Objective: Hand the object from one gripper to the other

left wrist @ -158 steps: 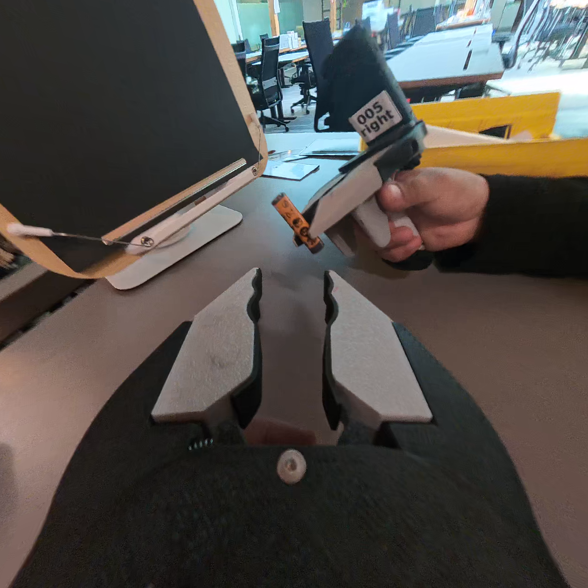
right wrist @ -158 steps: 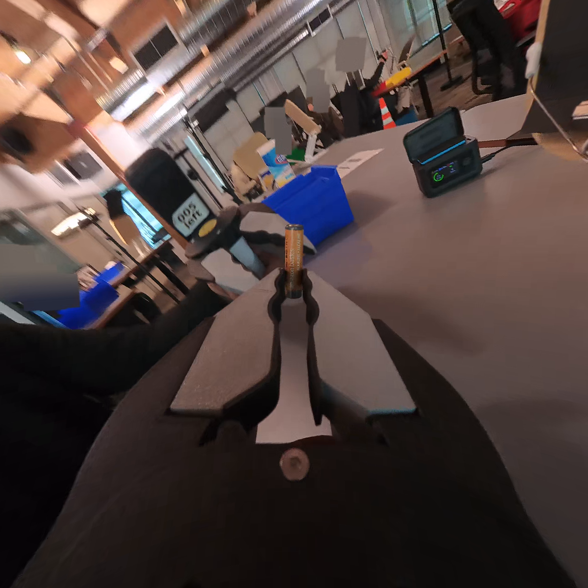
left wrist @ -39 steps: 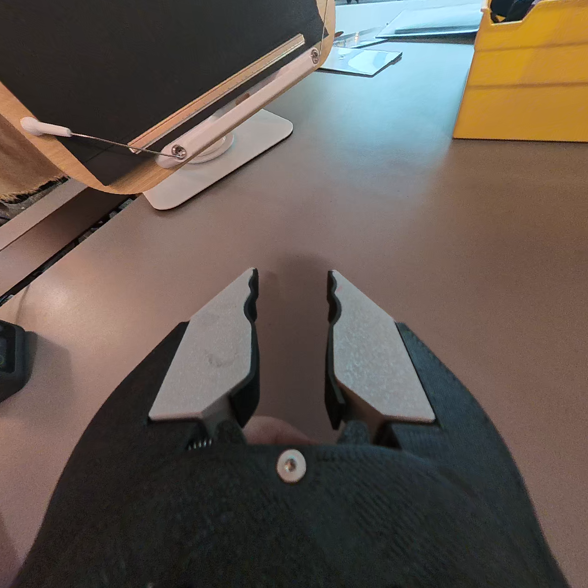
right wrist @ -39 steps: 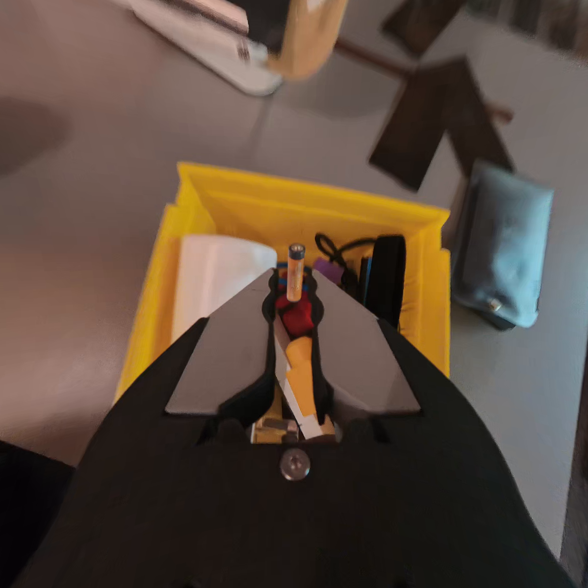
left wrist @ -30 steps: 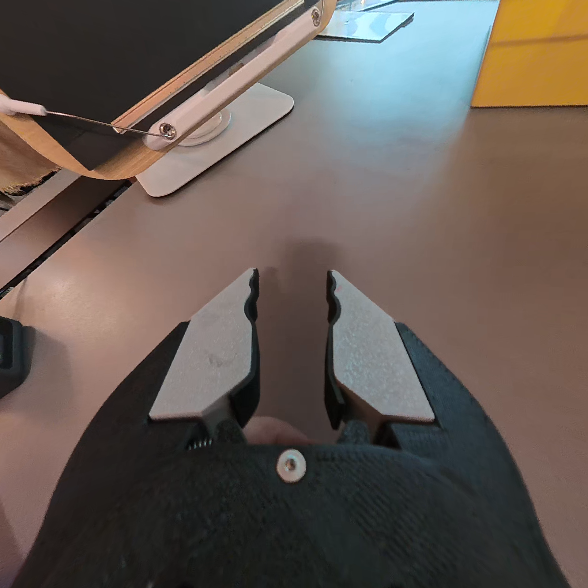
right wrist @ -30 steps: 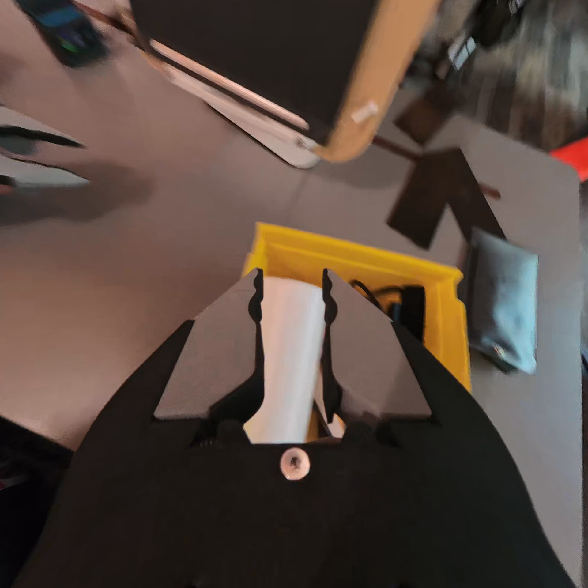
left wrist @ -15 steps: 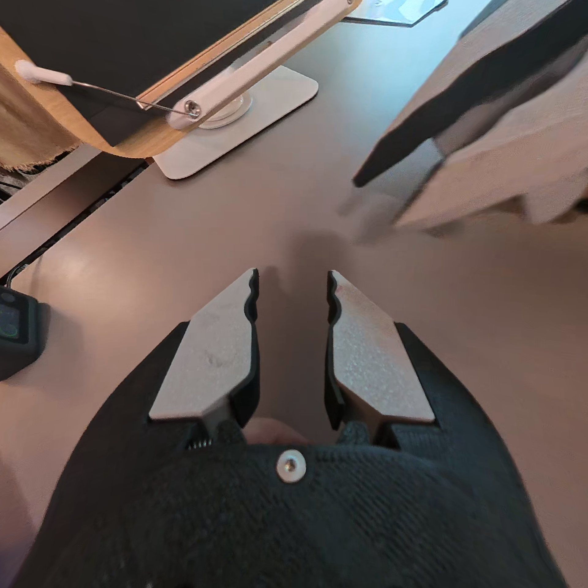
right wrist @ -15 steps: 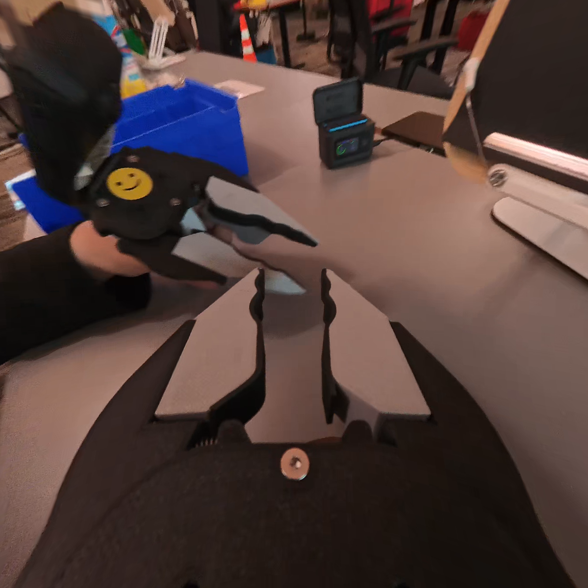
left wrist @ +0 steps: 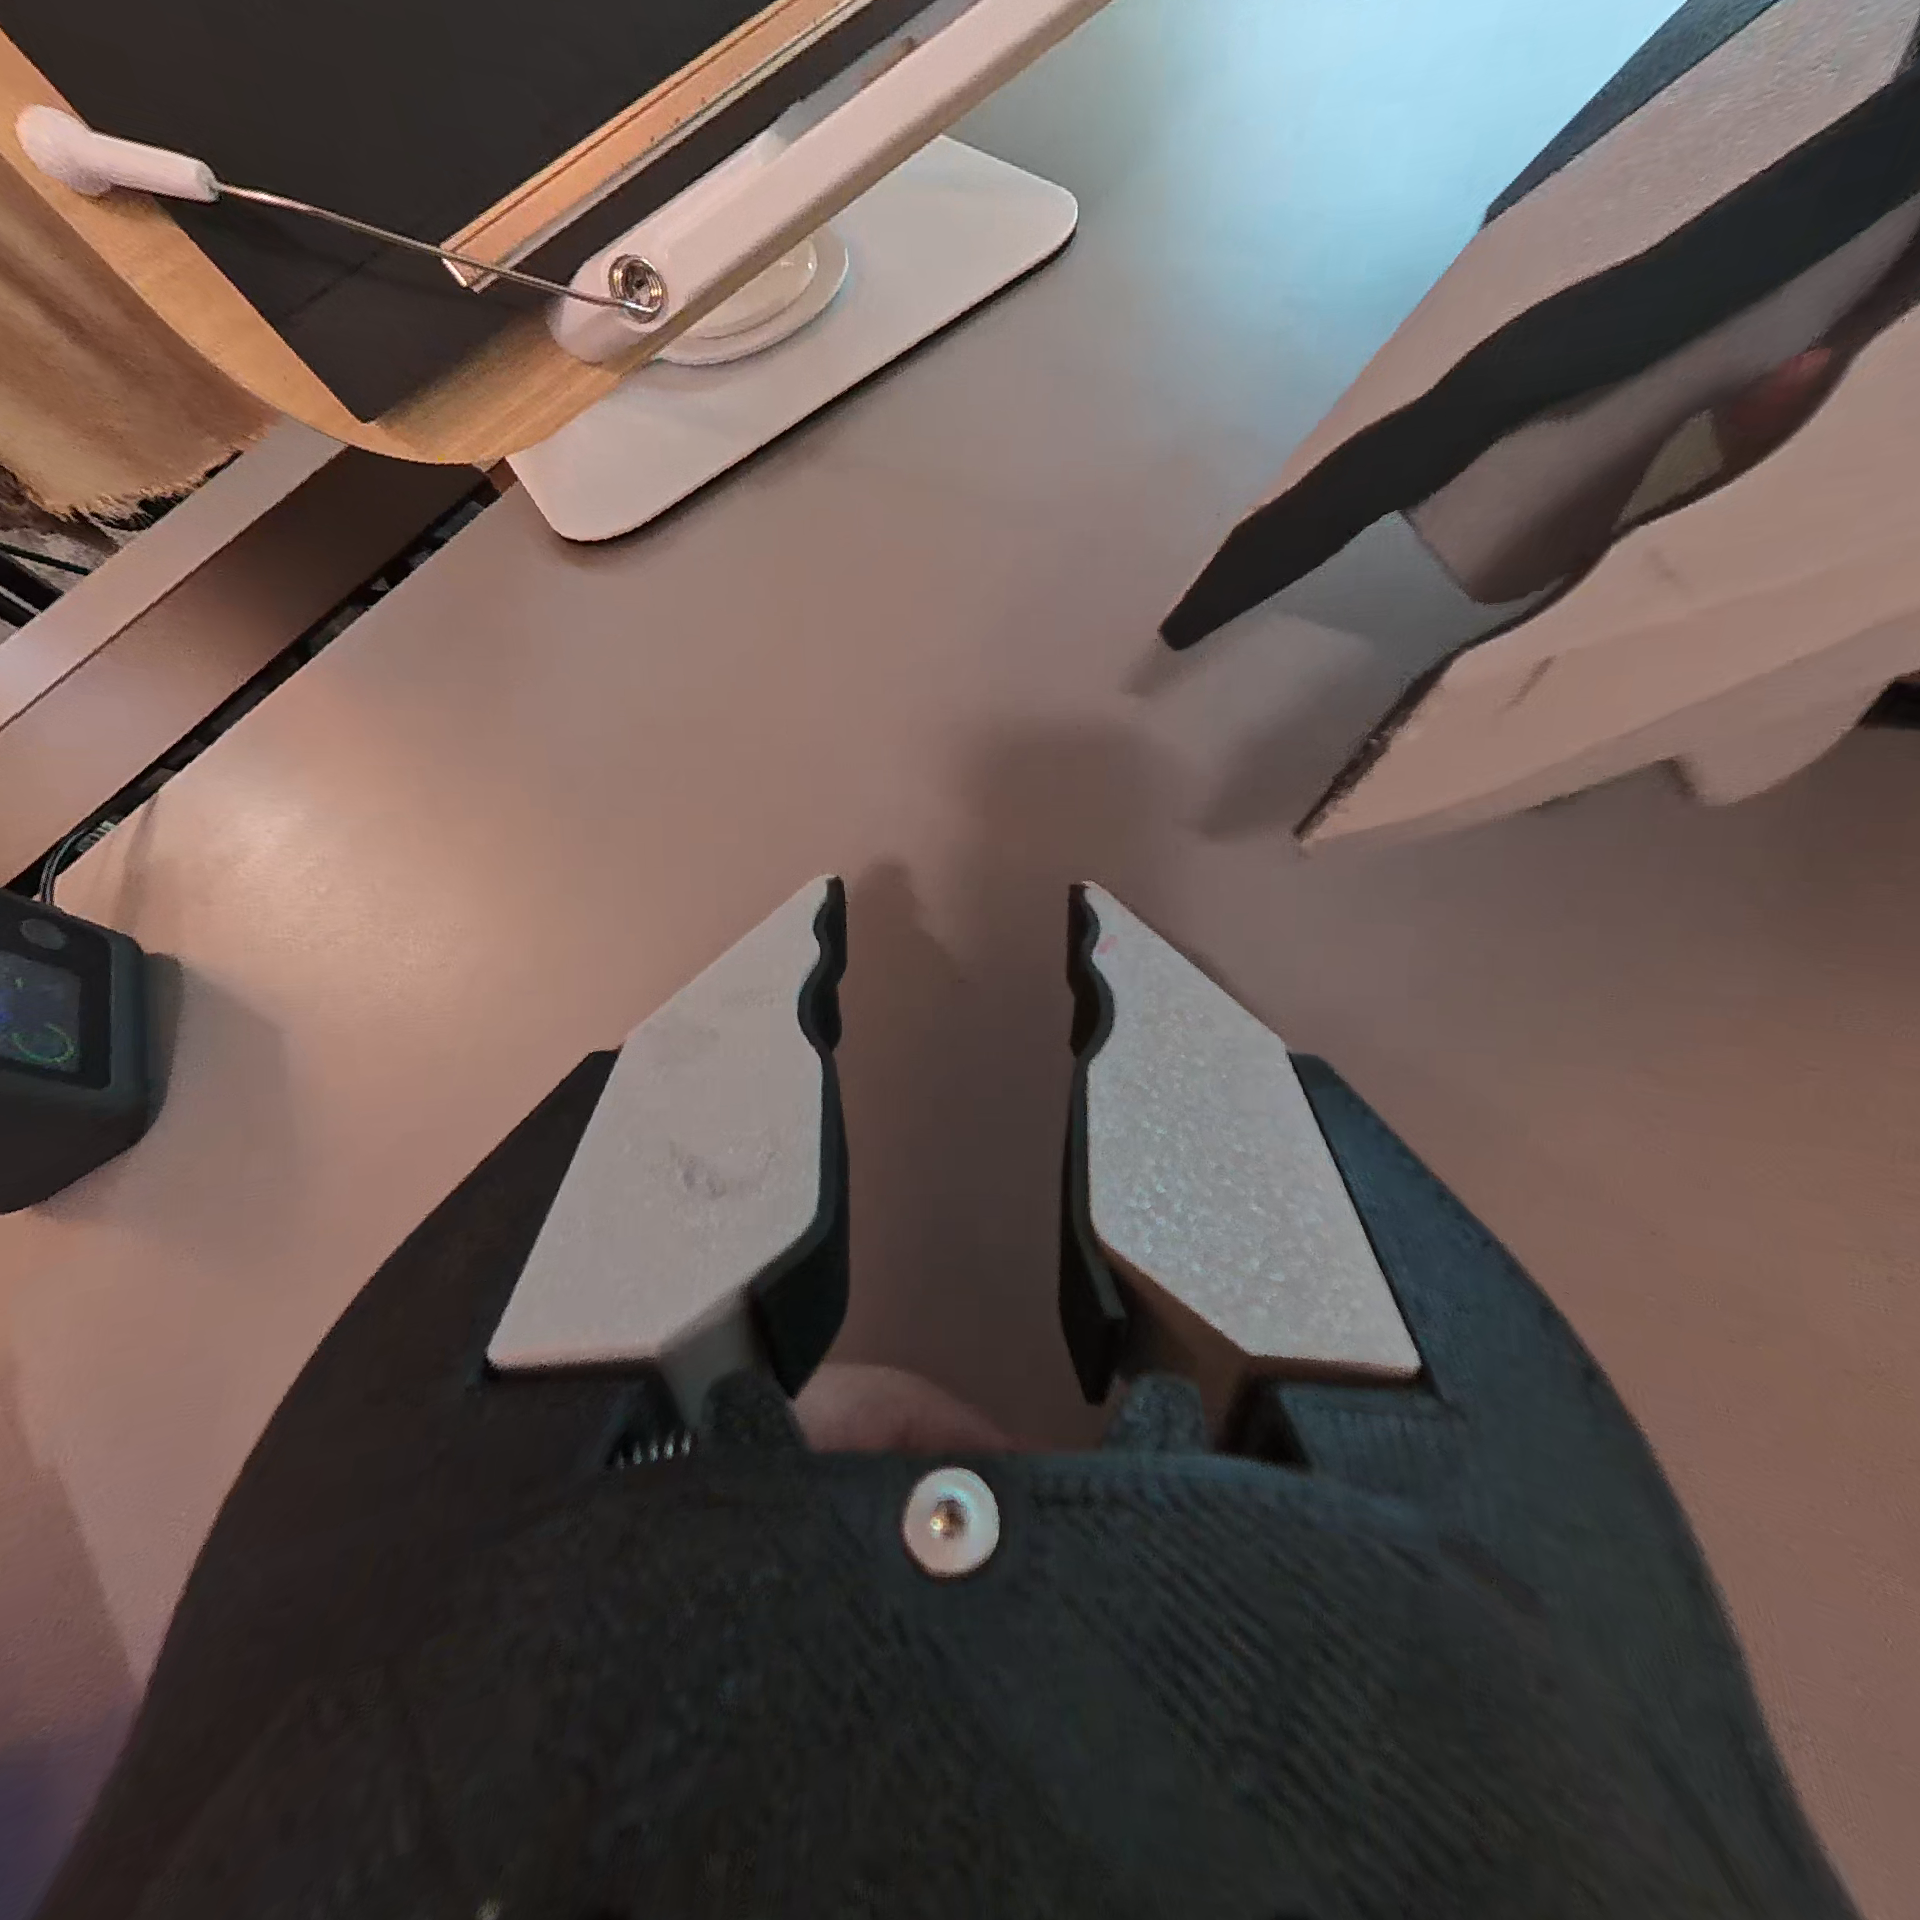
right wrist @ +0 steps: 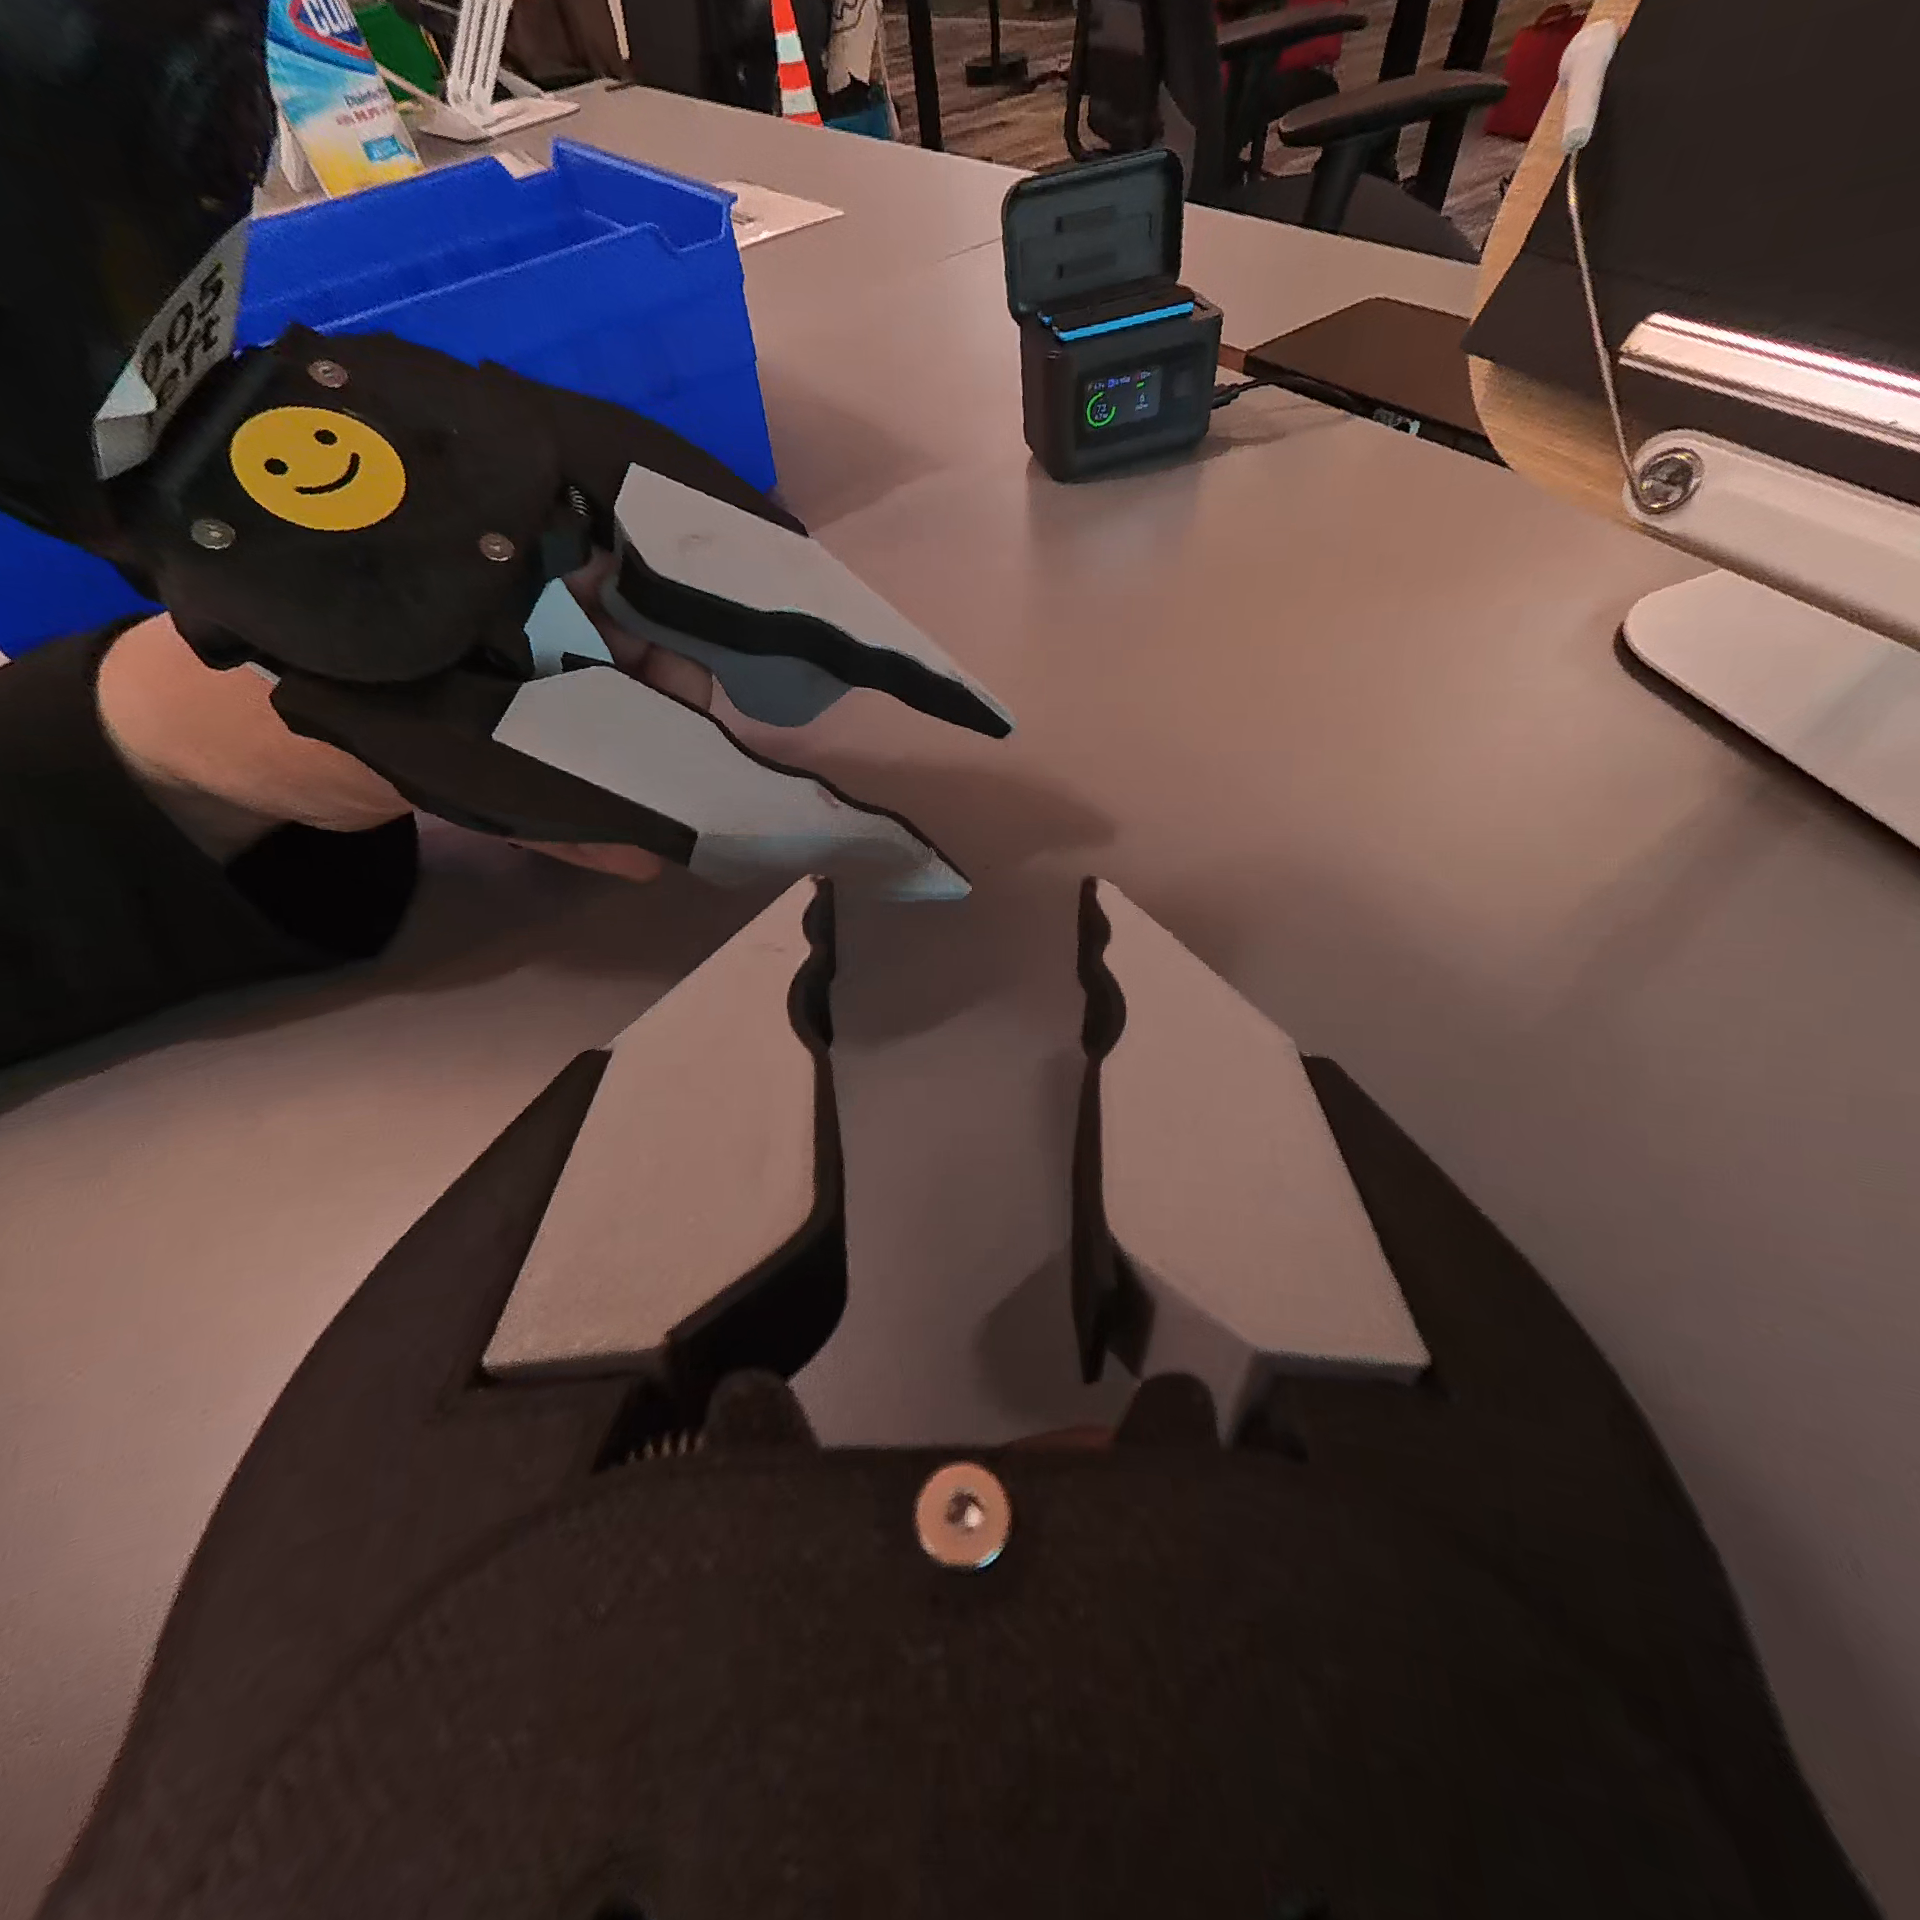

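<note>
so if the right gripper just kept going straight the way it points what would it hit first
Probably the bare table top. The right gripper, open and empty, angles down at it. The left gripper, also open, sits just left of that line, so depth is unclear; its lower fingertip might be grazed first.

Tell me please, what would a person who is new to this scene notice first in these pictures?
First comes the yellow smiley sticker on the black body of the left gripper, held open at the left of the right wrist view. Behind it stands a blue bin, and farther back on the grey table a small black case with its lid up. The right gripper in front is open and empty.
</note>
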`<state>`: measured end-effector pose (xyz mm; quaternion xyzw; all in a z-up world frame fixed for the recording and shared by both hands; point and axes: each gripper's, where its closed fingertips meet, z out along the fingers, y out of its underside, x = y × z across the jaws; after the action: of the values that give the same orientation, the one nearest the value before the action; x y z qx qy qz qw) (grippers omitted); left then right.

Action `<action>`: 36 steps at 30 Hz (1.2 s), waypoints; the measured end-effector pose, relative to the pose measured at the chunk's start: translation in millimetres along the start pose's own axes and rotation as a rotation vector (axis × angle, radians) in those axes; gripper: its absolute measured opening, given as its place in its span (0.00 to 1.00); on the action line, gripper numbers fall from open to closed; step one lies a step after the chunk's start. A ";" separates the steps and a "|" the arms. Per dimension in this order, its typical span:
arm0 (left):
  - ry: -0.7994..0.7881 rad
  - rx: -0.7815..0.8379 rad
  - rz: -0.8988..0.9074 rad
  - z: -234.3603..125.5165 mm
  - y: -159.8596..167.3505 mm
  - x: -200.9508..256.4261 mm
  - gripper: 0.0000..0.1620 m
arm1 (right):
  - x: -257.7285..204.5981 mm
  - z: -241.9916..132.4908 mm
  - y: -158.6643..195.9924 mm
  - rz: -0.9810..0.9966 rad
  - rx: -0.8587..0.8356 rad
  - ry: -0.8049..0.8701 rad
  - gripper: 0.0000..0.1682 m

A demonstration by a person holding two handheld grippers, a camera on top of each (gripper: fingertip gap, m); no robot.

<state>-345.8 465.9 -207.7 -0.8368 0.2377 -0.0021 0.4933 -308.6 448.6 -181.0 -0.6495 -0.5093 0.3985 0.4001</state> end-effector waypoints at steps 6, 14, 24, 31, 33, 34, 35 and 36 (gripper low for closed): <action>-0.025 0.018 0.000 -0.9 -2.8 -2.0 0.25 | -3.0 -7.3 -5.1 0.001 0.050 -0.017 0.29; -0.031 0.016 0.021 -0.1 -3.0 -0.7 0.25 | -5.1 -2.3 -0.8 -0.040 0.019 -0.008 0.29; -0.014 0.073 -0.033 -7.4 -13.1 -4.1 0.25 | -2.1 -4.6 -3.1 -0.011 0.041 -0.014 0.30; -0.018 0.102 -0.035 -13.5 -20.6 -5.3 0.25 | -6.7 -5.2 -6.8 -0.040 0.066 -0.009 0.32; -0.022 0.098 -0.027 -14.5 -20.0 -6.2 0.25 | -8.2 -4.0 -5.9 -0.046 0.058 -0.011 0.31; -0.023 0.097 -0.029 -14.8 -19.8 -6.9 0.25 | -9.6 -3.4 -5.9 -0.046 0.058 -0.018 0.31; -0.024 0.096 -0.031 -15.1 -19.6 -7.5 0.25 | -10.7 -3.0 -6.2 -0.047 0.059 -0.023 0.31; -0.027 0.097 -0.030 -15.4 -19.7 -7.9 0.26 | -11.4 -2.6 -6.1 -0.048 0.058 -0.026 0.31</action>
<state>-348.7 464.2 -181.7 -0.8152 0.2181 -0.0097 0.5365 -310.1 438.1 -173.2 -0.6201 -0.5179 0.4118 0.4214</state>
